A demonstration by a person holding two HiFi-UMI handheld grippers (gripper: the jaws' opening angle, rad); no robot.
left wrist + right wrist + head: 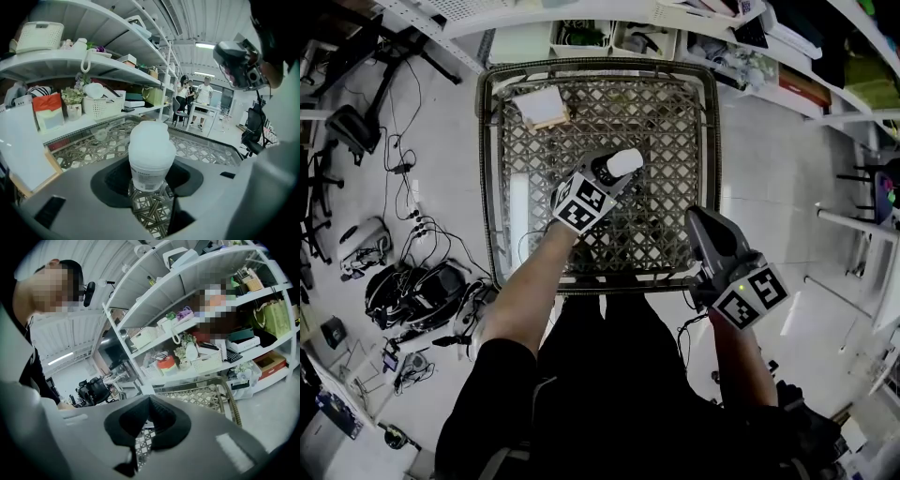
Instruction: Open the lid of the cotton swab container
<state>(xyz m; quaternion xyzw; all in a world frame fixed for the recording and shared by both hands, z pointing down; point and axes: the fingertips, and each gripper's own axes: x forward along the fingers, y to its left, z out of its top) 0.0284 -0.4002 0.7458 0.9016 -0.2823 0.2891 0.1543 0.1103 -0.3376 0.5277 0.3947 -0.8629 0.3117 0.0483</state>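
Observation:
The cotton swab container (151, 152) is a frosted white tub with a domed lid (149, 136) and a printed label. It stands upright on the woven table (93, 145). My left gripper (151, 161) reaches around it, and the grey jaw edges meet its sides just below the lid. From the head view the container (624, 161) shows at the tip of the left gripper (609, 173), near the middle of the table (675, 122). My right gripper (701, 223) is shut and empty, hanging off the table's near right corner; its own view shows the closed jaws (149, 399) with nothing between them.
A white pad in a wooden frame (544, 106) lies at the table's far left. Shelves with baskets and boxes (98, 103) stand behind the table. Cables and gear (412, 281) cover the floor at left. People (194, 93) stand far back.

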